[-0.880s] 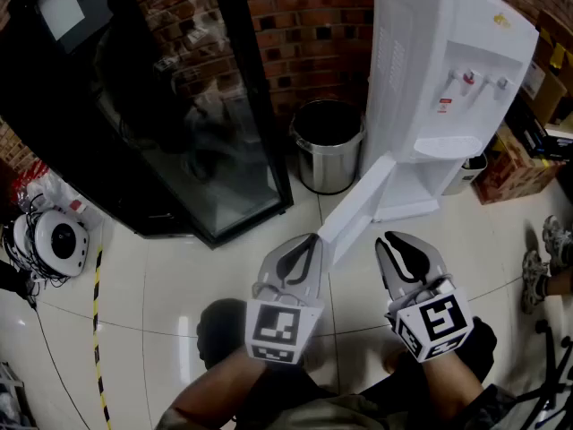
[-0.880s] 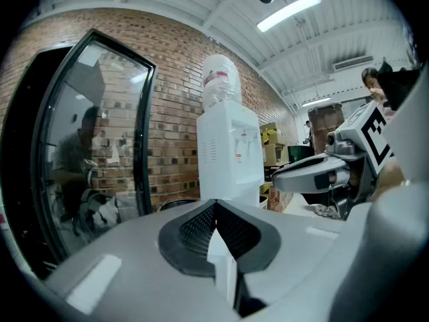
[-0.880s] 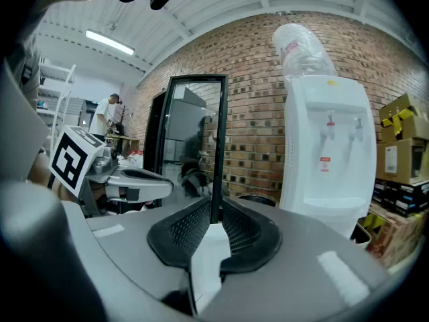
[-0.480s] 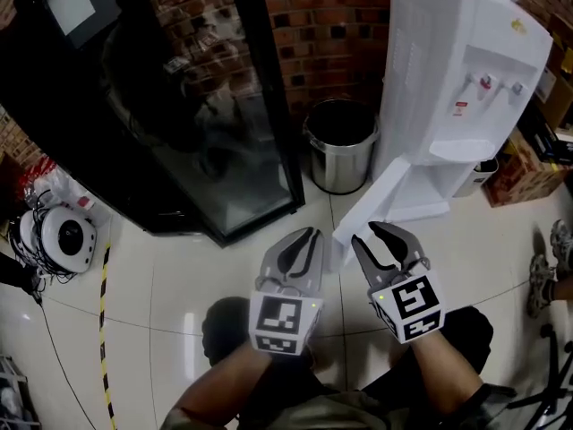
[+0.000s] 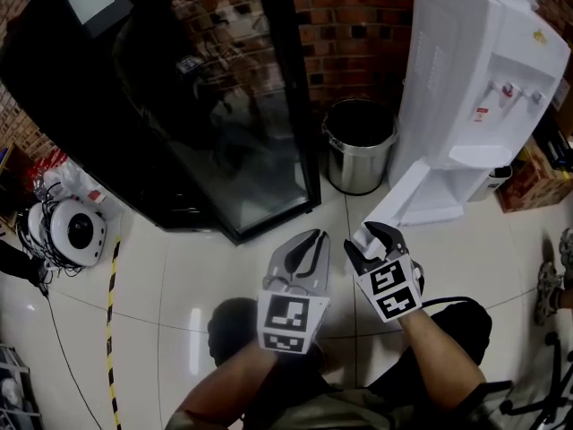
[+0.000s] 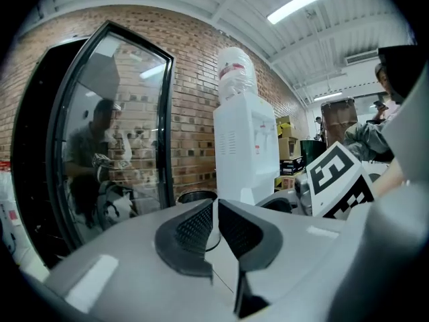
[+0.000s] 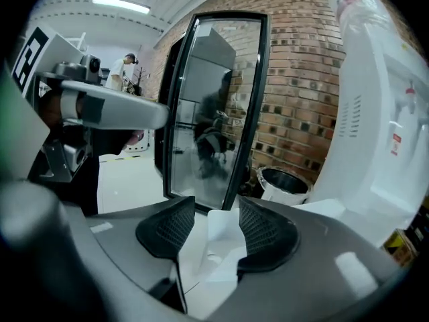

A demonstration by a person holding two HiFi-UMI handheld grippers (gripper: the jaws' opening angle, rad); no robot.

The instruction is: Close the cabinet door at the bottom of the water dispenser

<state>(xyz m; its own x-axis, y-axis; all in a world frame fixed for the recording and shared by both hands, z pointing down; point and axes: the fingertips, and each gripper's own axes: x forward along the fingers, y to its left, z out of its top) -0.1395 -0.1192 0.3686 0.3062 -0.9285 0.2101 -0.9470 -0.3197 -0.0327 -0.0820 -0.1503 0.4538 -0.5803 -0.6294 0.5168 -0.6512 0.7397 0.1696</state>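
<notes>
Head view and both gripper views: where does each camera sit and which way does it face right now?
Head view: on the head, steeply down at the floor; shows both forearms, left gripper, right gripper.
Left gripper view: on that gripper, along its shut jaws, about level toward the water dispenser.
Right gripper view: on that gripper, tilted down; the edge of the cabinet door sits between its open jaws.
Shared: both gripper views show the bin and dispenser.

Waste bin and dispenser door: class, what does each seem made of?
Waste bin: probably polished steel; its side shines with streaked reflections. Cabinet door: likely white plastic, smooth and matte, though painted metal is possible.
</notes>
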